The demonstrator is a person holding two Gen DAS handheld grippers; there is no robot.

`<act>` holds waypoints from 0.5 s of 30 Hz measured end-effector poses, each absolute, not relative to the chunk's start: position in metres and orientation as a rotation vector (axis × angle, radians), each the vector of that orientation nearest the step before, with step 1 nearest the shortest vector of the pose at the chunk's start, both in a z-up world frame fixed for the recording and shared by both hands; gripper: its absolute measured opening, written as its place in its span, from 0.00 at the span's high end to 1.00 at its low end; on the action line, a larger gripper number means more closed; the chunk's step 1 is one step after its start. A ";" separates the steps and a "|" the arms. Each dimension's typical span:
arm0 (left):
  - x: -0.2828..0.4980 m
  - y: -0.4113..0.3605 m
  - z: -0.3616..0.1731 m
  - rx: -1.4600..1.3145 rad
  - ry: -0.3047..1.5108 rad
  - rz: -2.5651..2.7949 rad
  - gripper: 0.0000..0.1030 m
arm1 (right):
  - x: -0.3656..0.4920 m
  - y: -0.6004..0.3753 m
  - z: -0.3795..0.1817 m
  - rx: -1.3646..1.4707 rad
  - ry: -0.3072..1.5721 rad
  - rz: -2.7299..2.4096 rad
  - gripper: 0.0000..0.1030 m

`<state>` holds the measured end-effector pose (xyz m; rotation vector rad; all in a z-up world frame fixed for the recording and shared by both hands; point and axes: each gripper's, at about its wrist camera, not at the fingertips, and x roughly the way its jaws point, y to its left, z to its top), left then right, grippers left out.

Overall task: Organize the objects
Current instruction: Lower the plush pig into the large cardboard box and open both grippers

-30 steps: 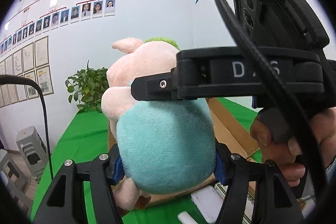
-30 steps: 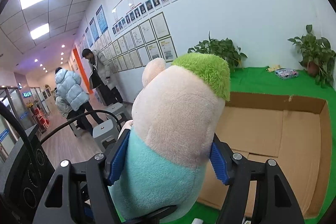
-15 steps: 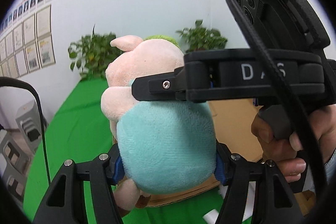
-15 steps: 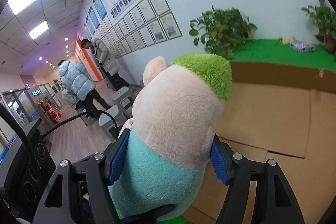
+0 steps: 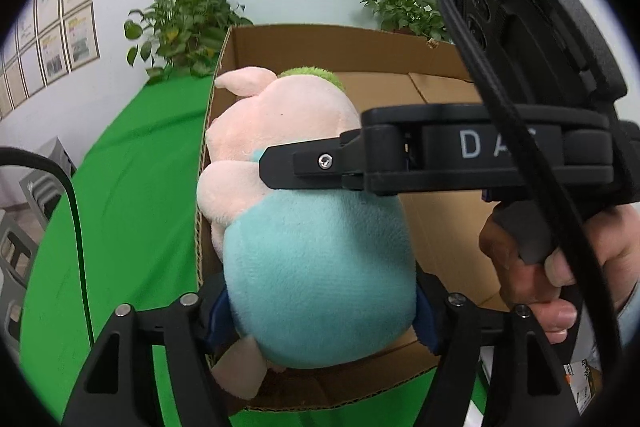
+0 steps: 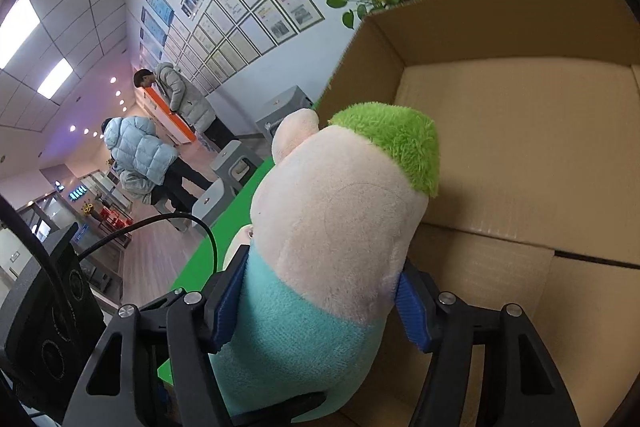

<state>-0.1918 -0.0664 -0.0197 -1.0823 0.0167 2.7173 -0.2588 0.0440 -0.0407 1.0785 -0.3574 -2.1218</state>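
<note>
A plush pig (image 5: 316, 267) with a pink head, green tuft and teal body is held by both grippers over an open cardboard box (image 5: 436, 95). My left gripper (image 5: 320, 307) is shut on its teal belly. My right gripper (image 6: 320, 303) is shut on it where head meets body; its finger (image 5: 320, 167) crosses the pig in the left wrist view. In the right wrist view the pig (image 6: 340, 227) hangs over the box's near left corner, with the box floor (image 6: 520, 167) bare beyond it.
The box stands on a green table cover (image 5: 120, 195). Potted plants (image 5: 184, 27) stand by the white wall behind it. Grey stools (image 6: 236, 163) and people (image 6: 140, 155) are off to the left. Small packets (image 5: 580, 375) lie at the box's near right.
Both grippers have tipped down and carried the pig forward over the box; the box interior now fills the view behind the pig. Both grips are unchanged.
</note>
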 end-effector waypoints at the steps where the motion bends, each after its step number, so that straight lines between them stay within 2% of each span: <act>1: -0.190 -0.065 -0.021 -1.096 0.013 2.718 0.26 | -0.261 0.043 -0.047 1.083 -0.360 -2.118 0.39; 3: -0.191 -0.062 -0.021 -1.122 0.013 2.722 0.23 | -0.264 0.038 -0.056 1.095 -0.348 -2.121 0.39; 11: -0.147 -0.068 -0.014 -0.999 0.164 2.852 0.23 | -0.276 0.029 -0.070 1.121 -0.353 -2.097 0.38; 15: -0.116 -0.079 -0.020 -0.991 0.157 2.882 0.23 | -0.283 0.024 -0.072 1.160 -0.342 -2.069 0.38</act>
